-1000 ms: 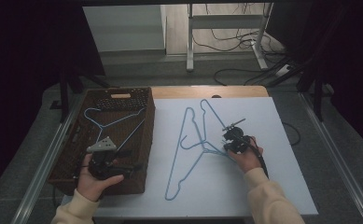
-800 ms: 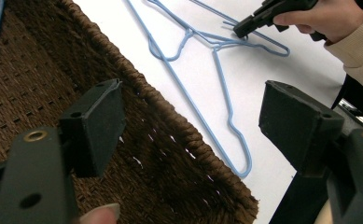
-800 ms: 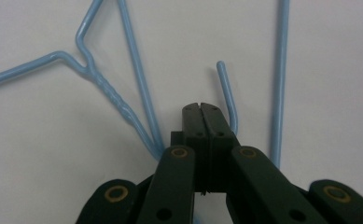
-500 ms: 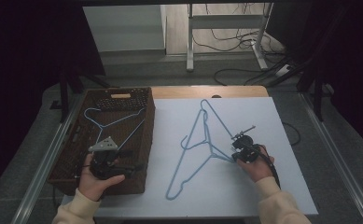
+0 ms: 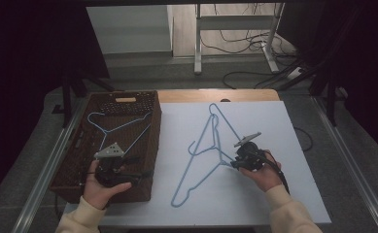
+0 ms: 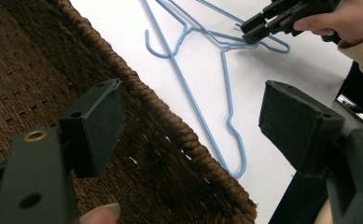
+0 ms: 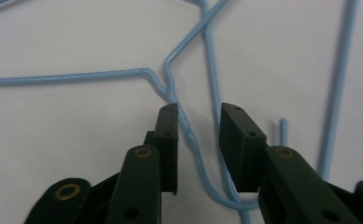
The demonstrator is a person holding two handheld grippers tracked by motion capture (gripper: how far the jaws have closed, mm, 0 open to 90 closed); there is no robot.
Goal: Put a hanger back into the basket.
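Blue wire hangers lie on the white table, and the right gripper has just let go of one.

Two blue hangers (image 5: 211, 145) lie crossed on the white table top (image 5: 274, 194), just beside the brown basket (image 5: 79, 165). The right gripper (image 7: 198, 126) is right at the twisted neck and hook of one hanger. Its jaws have just been opening. They are a little way apart now, with the wire lying between them, and the pads are not pressing on it. The left gripper (image 6: 188, 116) sits over the basket's near corner with its jaws wide apart and nothing in them. One more blue hanger (image 5: 116, 128) lies inside the basket. A person's hand (image 5: 262, 172) holds the right gripper.
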